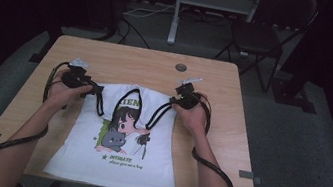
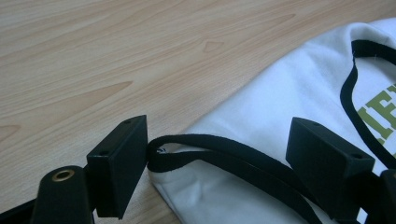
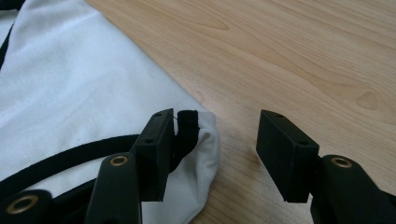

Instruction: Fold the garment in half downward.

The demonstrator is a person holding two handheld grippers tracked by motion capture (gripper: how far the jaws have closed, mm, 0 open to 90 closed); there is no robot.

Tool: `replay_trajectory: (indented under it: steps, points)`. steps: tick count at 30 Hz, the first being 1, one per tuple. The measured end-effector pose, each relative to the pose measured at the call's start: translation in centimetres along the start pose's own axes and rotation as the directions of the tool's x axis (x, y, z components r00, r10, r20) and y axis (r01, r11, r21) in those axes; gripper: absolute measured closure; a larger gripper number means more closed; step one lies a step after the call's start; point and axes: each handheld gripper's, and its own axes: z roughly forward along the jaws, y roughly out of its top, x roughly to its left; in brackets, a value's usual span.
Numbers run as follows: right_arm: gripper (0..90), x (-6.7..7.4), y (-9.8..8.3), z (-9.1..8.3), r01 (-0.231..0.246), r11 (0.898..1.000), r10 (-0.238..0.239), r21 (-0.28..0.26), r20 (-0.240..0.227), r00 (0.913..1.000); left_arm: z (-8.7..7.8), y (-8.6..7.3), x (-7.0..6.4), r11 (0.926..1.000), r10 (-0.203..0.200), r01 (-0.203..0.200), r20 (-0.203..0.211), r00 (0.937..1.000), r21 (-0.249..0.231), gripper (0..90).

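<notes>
A white T-shirt (image 1: pixel 114 153) with black trim and a cartoon girl print lies flat on the wooden table (image 1: pixel 207 77), collar toward the far edge. My left gripper (image 1: pixel 95 91) rests at the shirt's left shoulder. In the left gripper view it (image 2: pixel 215 135) stands open, with the black sleeve trim (image 2: pixel 210 151) lying between the jaws and touching only the left one. My right gripper (image 1: pixel 173 102) is at the right shoulder. There it (image 3: pixel 215 133) is open too: a fold of shirt (image 3: pixel 70 84) with black trim (image 3: pixel 188 122) sits against its left jaw, and bare wood shows before the right jaw.
A round cable hole (image 1: pixel 180 67) sits near the table's far edge. Behind the table stand a dark chair (image 1: pixel 257 37) and a metal stand (image 1: pixel 214 0), with cables on the floor (image 1: pixel 142 11). Bare wood lies on both sides of the shirt.
</notes>
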Motion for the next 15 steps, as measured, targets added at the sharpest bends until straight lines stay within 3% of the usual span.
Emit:
replay_trajectory:
  steps: [4, 7, 11, 12, 15]
  points:
    - [50.4, -0.20, -0.06, 0.04, -0.002, 1.000, 0.002, -0.001, -0.025, 0.9997, 0.13, 0.16, 0.18, 0.9997, -0.024, 0.024, 0.004, 0.9997, 0.001, 21.0]
    - [55.1, -0.34, -0.28, 0.03, 0.002, 1.000, -0.002, -0.013, -0.049, 0.9988, 0.20, 0.33, 0.22, 0.9998, -0.020, 0.020, 0.009, 0.9998, 0.010, 21.2]
    - [60.9, -0.51, -0.39, 0.04, 0.001, 1.000, -0.002, -0.018, -0.076, 0.9971, 0.29, 0.29, 0.43, 0.9991, -0.036, 0.036, 0.013, 0.9993, 0.023, 28.0]
    - [62.4, -0.54, -0.39, 0.04, -0.003, 1.000, 0.002, -0.017, -0.085, 0.9964, 0.21, 0.10, 0.60, 0.9986, -0.035, 0.034, 0.009, 0.9994, 0.041, 33.2]
    - [65.6, -0.55, -0.41, 0.05, -0.004, 1.000, 0.002, -0.020, -0.103, 0.9947, 0.50, -0.31, 1.01, 0.9956, -0.082, 0.081, 0.007, 0.9966, 0.045, 36.0]
